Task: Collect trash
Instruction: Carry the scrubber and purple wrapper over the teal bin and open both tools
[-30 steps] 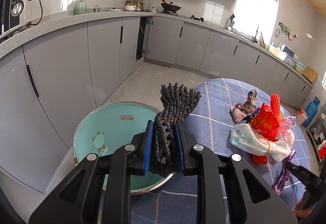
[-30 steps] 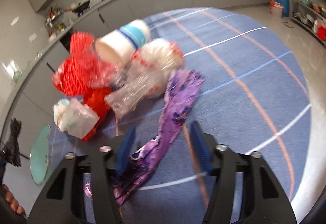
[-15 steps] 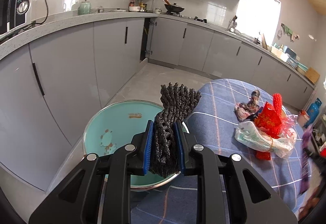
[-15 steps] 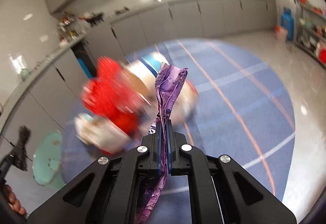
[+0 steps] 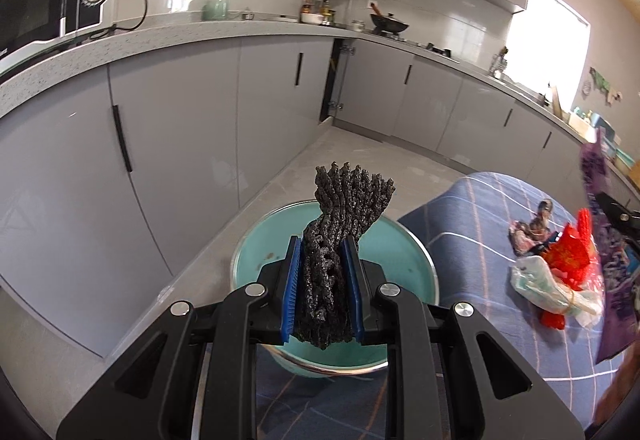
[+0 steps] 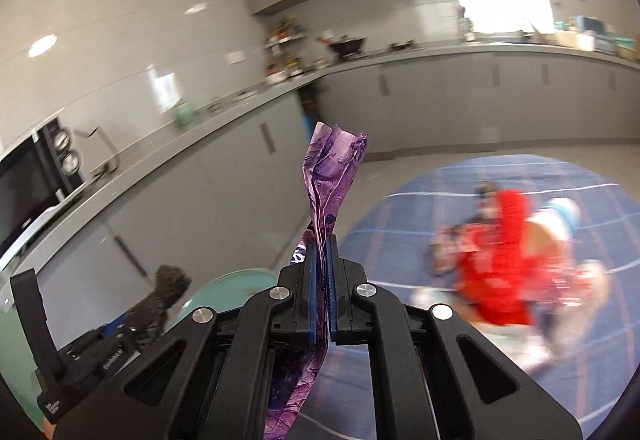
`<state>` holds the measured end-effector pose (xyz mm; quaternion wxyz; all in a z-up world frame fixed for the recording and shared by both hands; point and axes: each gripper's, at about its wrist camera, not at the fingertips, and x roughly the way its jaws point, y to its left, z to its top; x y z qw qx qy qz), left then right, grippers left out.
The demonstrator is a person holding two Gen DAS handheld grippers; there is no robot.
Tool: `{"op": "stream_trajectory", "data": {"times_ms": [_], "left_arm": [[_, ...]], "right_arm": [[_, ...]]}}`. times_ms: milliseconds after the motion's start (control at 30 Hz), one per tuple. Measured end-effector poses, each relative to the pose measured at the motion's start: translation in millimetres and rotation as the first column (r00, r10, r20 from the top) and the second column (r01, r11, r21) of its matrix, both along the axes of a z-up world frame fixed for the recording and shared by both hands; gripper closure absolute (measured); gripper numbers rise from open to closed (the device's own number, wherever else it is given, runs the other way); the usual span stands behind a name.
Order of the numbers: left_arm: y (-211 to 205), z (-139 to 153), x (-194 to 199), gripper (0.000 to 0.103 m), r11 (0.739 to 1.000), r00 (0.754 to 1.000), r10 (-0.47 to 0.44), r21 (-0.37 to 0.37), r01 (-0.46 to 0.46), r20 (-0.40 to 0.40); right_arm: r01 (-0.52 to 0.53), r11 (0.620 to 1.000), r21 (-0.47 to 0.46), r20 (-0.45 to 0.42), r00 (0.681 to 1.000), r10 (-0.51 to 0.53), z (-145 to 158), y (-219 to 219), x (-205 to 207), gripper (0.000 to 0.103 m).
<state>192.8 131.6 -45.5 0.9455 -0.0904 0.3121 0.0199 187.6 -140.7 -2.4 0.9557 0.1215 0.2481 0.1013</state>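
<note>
Trash is already in both grippers. Nearest the left camera, the left gripper (image 5: 323,290) is clamped on a piece of black foam netting (image 5: 340,240), the blue pads (image 5: 292,292) pressing it from both sides so that it stands up out of the jaws and fans open at the top. On the other side, the right gripper (image 6: 321,290) is closed tight on a crumpled purple wrapper (image 6: 332,176); the wrapper is pinched thin between the pads, with its upper end sticking up past the fingertips and its lower end hanging below them.

Just beyond and below the left gripper sits a round teal basin (image 5: 404,252) at the edge of the table (image 5: 472,208), which is covered in a blue checked cloth. The basin looks like the likely place for the rubbish, though nothing shows in the part of it that can be seen, and neither held piece has been dropped in.

Further out on the cloth a heap of rubbish remains: red netting (image 5: 568,252), a white plastic bag (image 5: 548,288) and a small dark wrapper (image 5: 532,232), lying close together and well apart from both sets of jaws. In the right view that heap is blurred.

So two pieces are picked up, none seems delivered, and the heap is left to collect. Grey kitchen cabinets (image 5: 180,144) run behind.
</note>
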Motion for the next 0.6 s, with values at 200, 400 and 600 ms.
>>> {"op": "stream_trajectory", "data": {"times_ms": [200, 400, 600], "left_arm": [[10.7, -12.4, 9.0, 0.082, 1.000, 0.999, 0.026, -0.008, -0.026, -0.032], [11.4, -31.3, 25.4, 0.082, 1.000, 0.996, 0.024, -0.017, -0.026, -0.084], [10.2, -47.2, 46.1, 0.082, 1.000, 0.992, 0.029, -0.006, -0.030, -0.124]], "right_arm": [[-0.087, 0.996, -0.016, -0.046, 0.995, 0.086, -18.4, 43.1, 37.5, 0.097], [-0.144, 0.988, -0.053, -0.097, 0.986, 0.139, -41.6, 81.2, 63.7, 0.097], [-0.210, 0.974, -0.087, -0.168, 0.967, 0.193, -70.8, 105.8, 89.0, 0.097]]}}
